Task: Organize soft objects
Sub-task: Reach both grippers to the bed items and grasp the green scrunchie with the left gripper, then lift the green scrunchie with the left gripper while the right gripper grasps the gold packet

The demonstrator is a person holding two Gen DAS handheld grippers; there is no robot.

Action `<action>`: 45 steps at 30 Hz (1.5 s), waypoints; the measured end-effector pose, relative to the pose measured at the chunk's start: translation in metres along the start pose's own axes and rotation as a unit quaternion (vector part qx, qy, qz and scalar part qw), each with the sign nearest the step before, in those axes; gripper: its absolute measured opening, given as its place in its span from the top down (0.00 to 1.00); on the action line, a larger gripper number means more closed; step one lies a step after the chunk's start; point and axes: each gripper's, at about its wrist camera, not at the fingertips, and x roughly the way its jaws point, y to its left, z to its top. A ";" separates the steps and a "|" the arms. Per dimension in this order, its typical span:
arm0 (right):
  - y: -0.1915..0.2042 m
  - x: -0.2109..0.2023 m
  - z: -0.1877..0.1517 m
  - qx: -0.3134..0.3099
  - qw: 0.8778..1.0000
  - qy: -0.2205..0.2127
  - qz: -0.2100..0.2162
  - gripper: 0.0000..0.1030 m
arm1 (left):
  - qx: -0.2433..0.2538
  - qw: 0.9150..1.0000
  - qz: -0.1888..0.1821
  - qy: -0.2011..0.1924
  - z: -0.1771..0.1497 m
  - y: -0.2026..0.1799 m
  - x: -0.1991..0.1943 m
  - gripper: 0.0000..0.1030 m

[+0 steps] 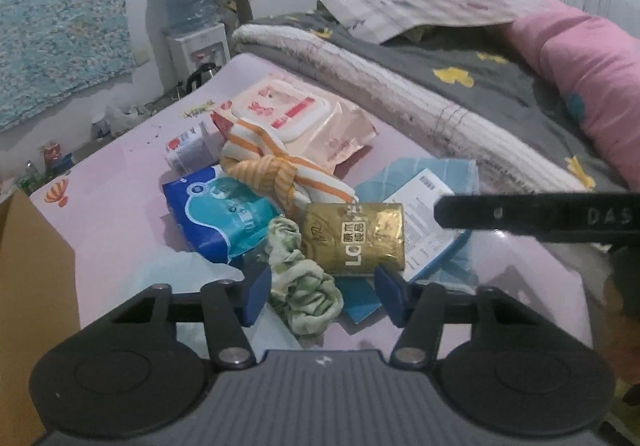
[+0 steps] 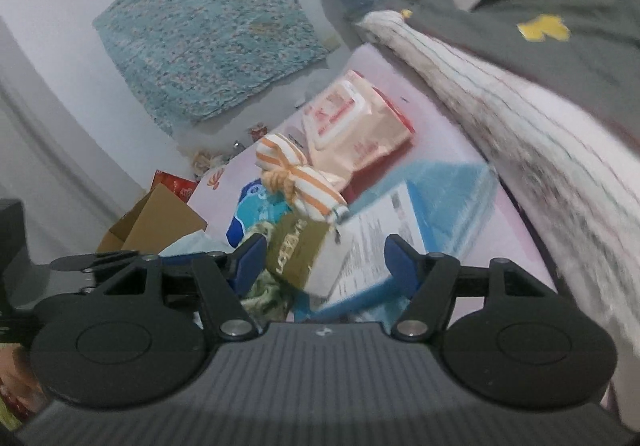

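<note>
A heap of soft goods lies on a pink mat (image 1: 112, 205). In it are a crumpled green-and-white cloth (image 1: 304, 298), a gold tissue pack (image 1: 356, 238), a knotted orange-striped cloth (image 1: 276, 165), a blue-and-teal pack (image 1: 216, 213), a pink wet-wipes pack (image 1: 304, 117) and a blue packet with a white label (image 1: 424, 221). My left gripper (image 1: 323, 296) is open around the green cloth; its right pad stands clear of it. My right gripper (image 2: 325, 264) is open, hovering over the gold tissue pack (image 2: 296, 250) and the labelled packet (image 2: 372, 246), holding nothing. One of its fingers (image 1: 520, 213) reaches in from the right.
A cardboard box (image 1: 32, 286) stands at the mat's left edge. Folded bedding (image 1: 420, 105) with a grey quilt and pink pillow borders the right side. A water dispenser (image 1: 192, 25) and kettle stand at the back wall. A small printed roll (image 1: 188, 149) lies behind the heap.
</note>
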 end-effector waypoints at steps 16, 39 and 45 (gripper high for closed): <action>0.036 0.094 0.025 -0.140 0.984 0.105 0.007 0.38 | -0.030 0.998 0.010 0.048 -0.004 0.021 0.040 0.62; 0.004 0.070 0.004 0.045 0.986 0.142 0.074 0.68 | -0.093 0.995 -0.018 0.029 -0.008 0.039 0.028 0.85; -0.006 0.041 -0.009 0.102 0.983 0.117 0.101 0.69 | -0.098 0.994 -0.044 0.009 -0.008 0.031 0.003 0.87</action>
